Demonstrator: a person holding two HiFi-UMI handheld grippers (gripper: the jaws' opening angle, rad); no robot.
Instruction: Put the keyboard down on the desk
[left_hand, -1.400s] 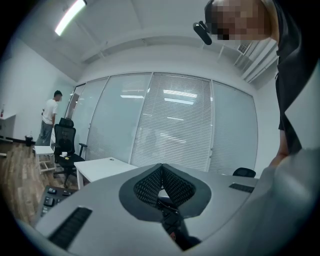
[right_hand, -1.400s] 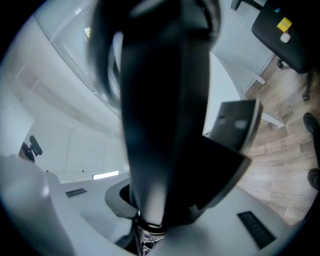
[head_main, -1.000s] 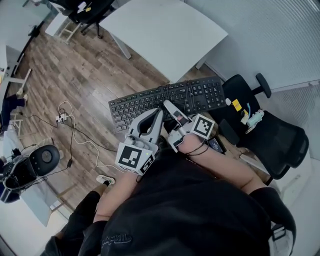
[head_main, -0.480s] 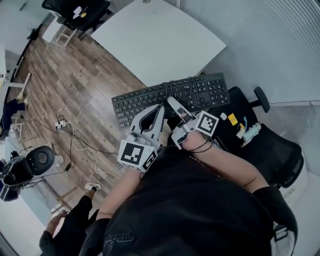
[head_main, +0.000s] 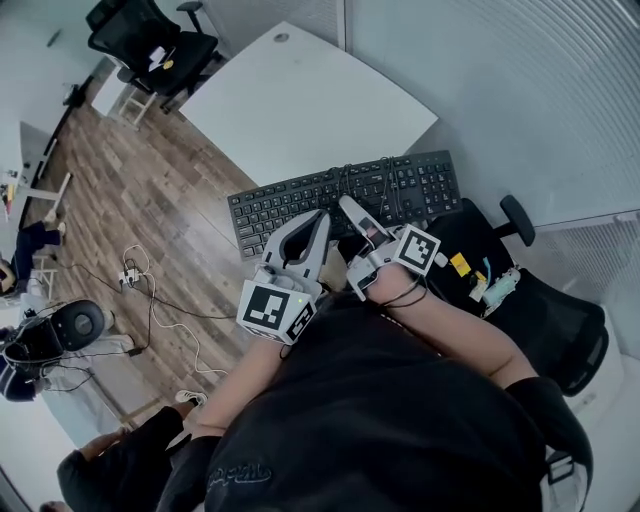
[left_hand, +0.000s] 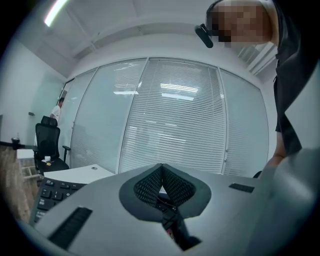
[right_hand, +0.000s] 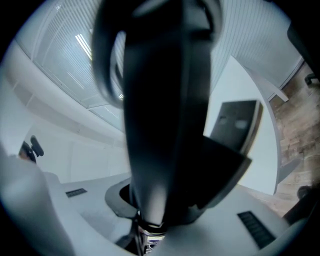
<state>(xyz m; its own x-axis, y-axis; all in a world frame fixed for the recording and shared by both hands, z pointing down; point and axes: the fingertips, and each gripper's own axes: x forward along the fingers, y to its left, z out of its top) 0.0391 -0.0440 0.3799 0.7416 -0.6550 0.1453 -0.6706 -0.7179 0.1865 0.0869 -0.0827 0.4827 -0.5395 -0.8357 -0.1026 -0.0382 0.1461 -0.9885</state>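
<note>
The black keyboard is held in the air, its far edge over the near corner of the white desk. My right gripper is shut on the keyboard's near edge. In the right gripper view the keyboard fills the space between the jaws of the right gripper, edge-on. My left gripper sits beside it at the near edge. In the left gripper view the left gripper has its tips together, with the keyboard off to the left and the desk beyond.
A black office chair stands at the right with a yellow item and a pale bottle-like thing on it. Cables and a power strip lie on the wood floor. Another chair stands far left. Glass walls with blinds run behind.
Both grippers and the keyboard have moved toward the white desk; the keyboard's far edge now overlaps the desk's corner. The grips look the same.
</note>
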